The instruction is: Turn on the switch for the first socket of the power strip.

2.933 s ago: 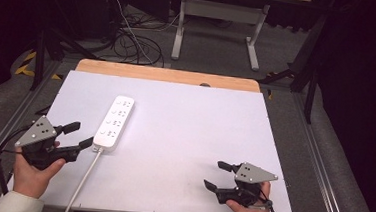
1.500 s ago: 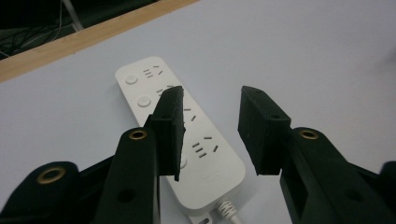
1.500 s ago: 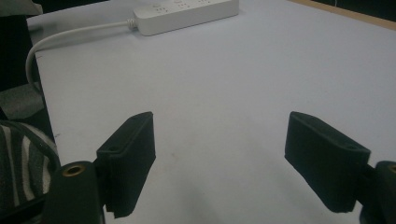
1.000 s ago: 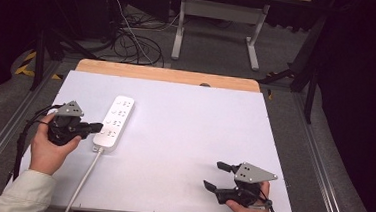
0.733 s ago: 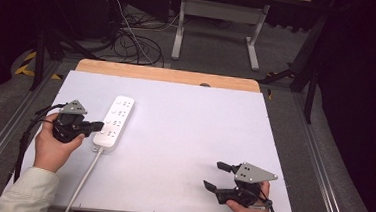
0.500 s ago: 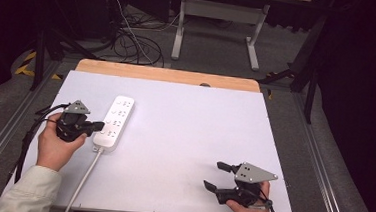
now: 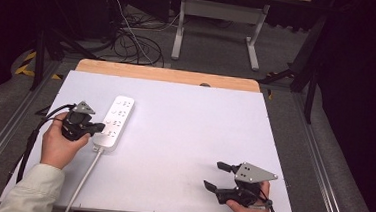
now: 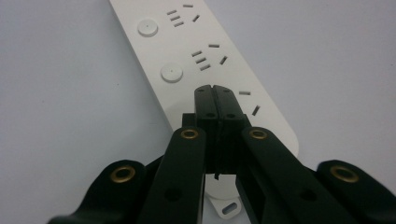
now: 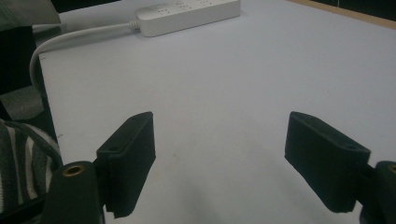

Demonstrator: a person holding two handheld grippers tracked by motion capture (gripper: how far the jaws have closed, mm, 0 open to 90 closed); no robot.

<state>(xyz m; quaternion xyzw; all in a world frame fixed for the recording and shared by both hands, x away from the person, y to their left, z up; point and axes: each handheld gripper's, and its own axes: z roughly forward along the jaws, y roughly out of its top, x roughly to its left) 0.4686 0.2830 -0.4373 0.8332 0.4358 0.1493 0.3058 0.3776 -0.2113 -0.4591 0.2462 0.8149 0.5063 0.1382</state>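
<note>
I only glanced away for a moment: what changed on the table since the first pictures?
The left tongs, shut with nothing between them, moved from the table's near left corner up to the power strip, tips now over its cord end. The strip and the open right tongs stayed put.

A white table top (image 7: 189, 136) with a strip of bare wood (image 7: 168, 75) along its far edge carries the scene. On its left part lies a white power strip (image 7: 115, 121), flat, its long side running from near to far and slightly slanted. A white cord (image 7: 85, 175) leaves its near end and runs across the surface toward the near edge. The rest of the white surface, from the middle to the right side, lies plain and flat
</note>
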